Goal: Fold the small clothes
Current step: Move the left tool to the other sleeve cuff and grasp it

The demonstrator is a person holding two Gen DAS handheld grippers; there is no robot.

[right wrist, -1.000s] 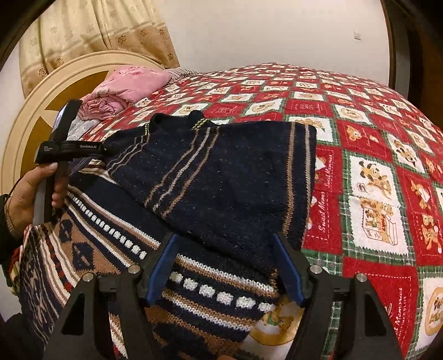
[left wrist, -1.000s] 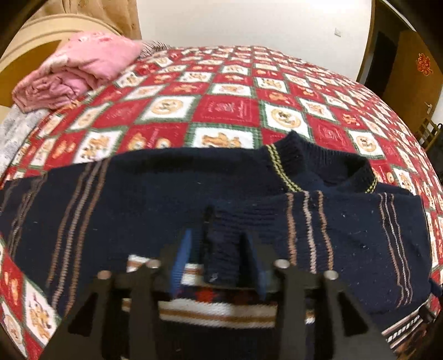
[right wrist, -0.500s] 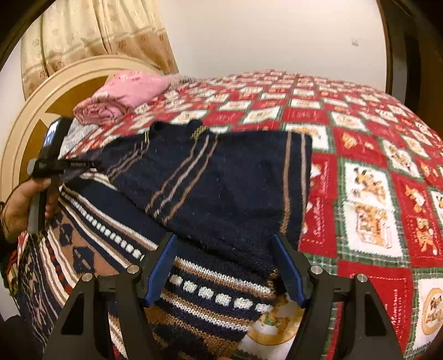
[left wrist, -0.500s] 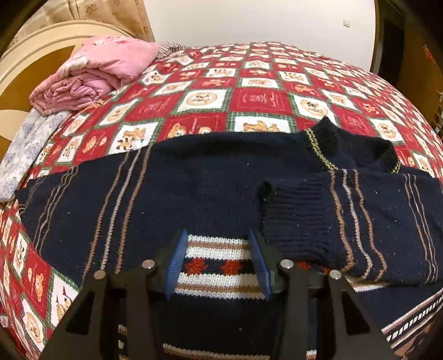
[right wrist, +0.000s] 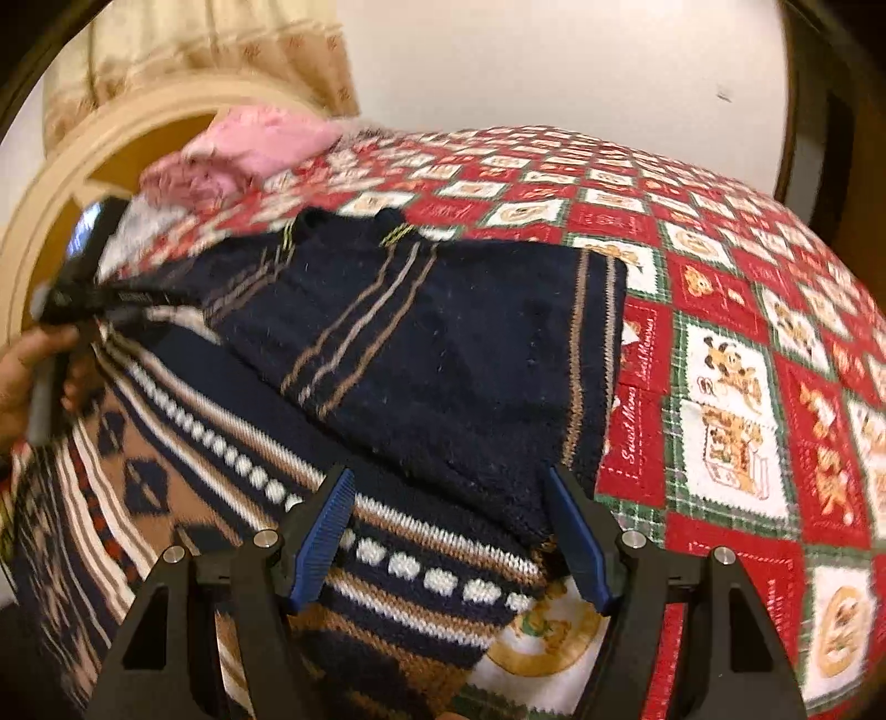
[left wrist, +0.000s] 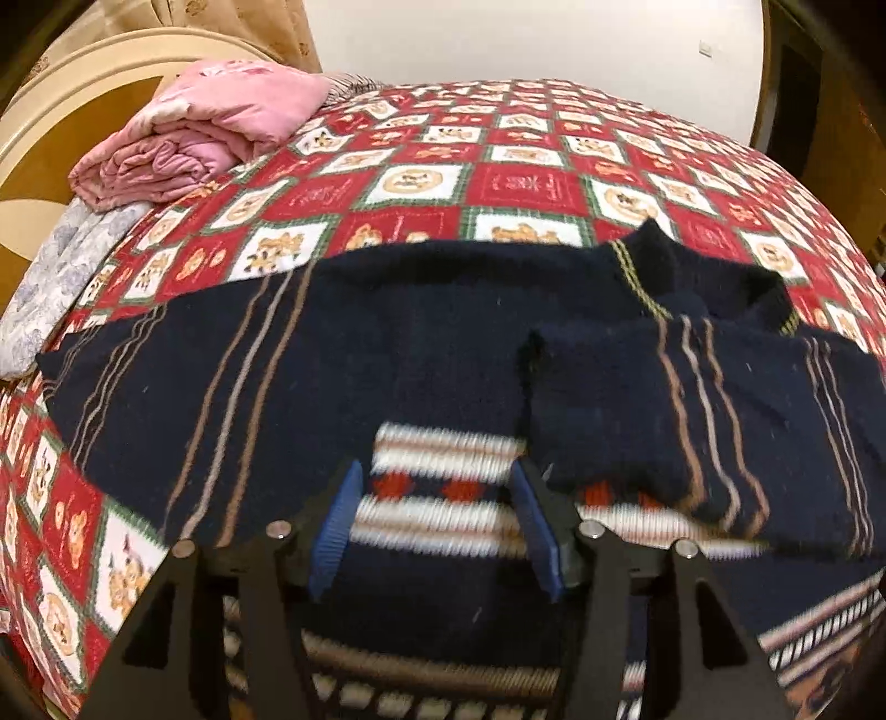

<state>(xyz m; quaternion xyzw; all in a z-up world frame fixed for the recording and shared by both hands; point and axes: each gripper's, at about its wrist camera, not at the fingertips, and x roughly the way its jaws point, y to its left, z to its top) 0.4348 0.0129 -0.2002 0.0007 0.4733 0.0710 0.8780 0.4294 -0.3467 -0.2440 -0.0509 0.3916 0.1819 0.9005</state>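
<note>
navy sweater (left wrist: 421, 354) lies under both gaping hand-held grippers, left (left wrist: 437, 526) just widened, right (right wrist: 451, 531).

Warm indoor light is falling evenly with soft shadows, the white wall (left wrist: 526, 44) is glaring, fisheye bending is curving the bed (right wrist: 720, 343) edges, and motion blur is smearing the sweater's (left wrist: 443, 487) stripes.

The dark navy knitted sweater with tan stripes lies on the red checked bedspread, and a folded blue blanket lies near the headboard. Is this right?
Not quite. The folded blanket near the headboard is pink, not blue, as the left wrist view shows. The dark navy knitted sweater does lie on the red checked bedspread.
</note>
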